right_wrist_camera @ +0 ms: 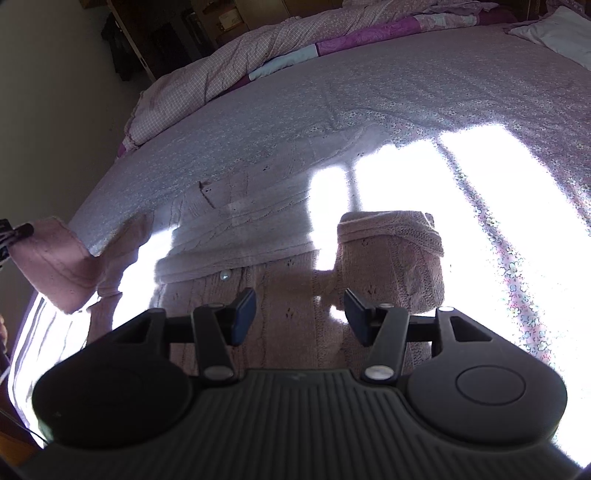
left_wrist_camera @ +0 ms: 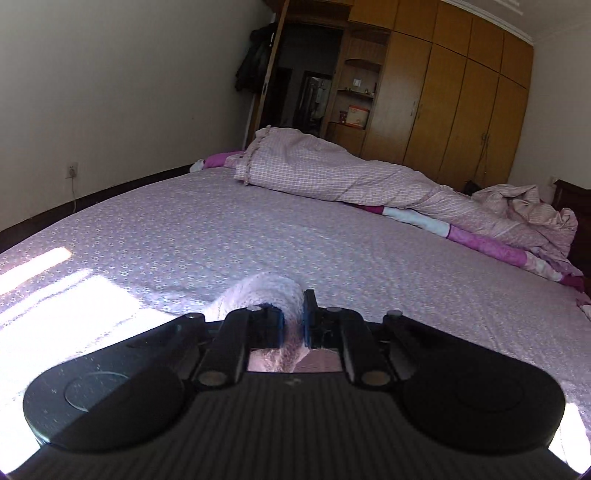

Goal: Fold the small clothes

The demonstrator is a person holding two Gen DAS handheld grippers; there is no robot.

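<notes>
A small pink knitted cardigan [right_wrist_camera: 258, 229] lies flat on the flowered bedsheet [right_wrist_camera: 369, 96], partly in glaring sunlight. One sleeve [right_wrist_camera: 391, 251] is folded in over its body on the right. The other sleeve [right_wrist_camera: 55, 262] is lifted off the bed at the far left, pinched by my left gripper [right_wrist_camera: 11, 236] at the frame's edge. In the left wrist view that gripper [left_wrist_camera: 293, 317] is shut on the pink knit cuff [left_wrist_camera: 258, 291], which bulges above the pads. My right gripper [right_wrist_camera: 299, 314] hovers over the cardigan's lower front, jaws apart with nothing between them.
A checked pink quilt [left_wrist_camera: 332, 166] is heaped along the far side of the bed. A white pillow [right_wrist_camera: 557, 33] lies at the head. Wooden wardrobes [left_wrist_camera: 461, 92] and a doorway stand beyond. The bed's edge and a wall [left_wrist_camera: 110, 92] are to the left.
</notes>
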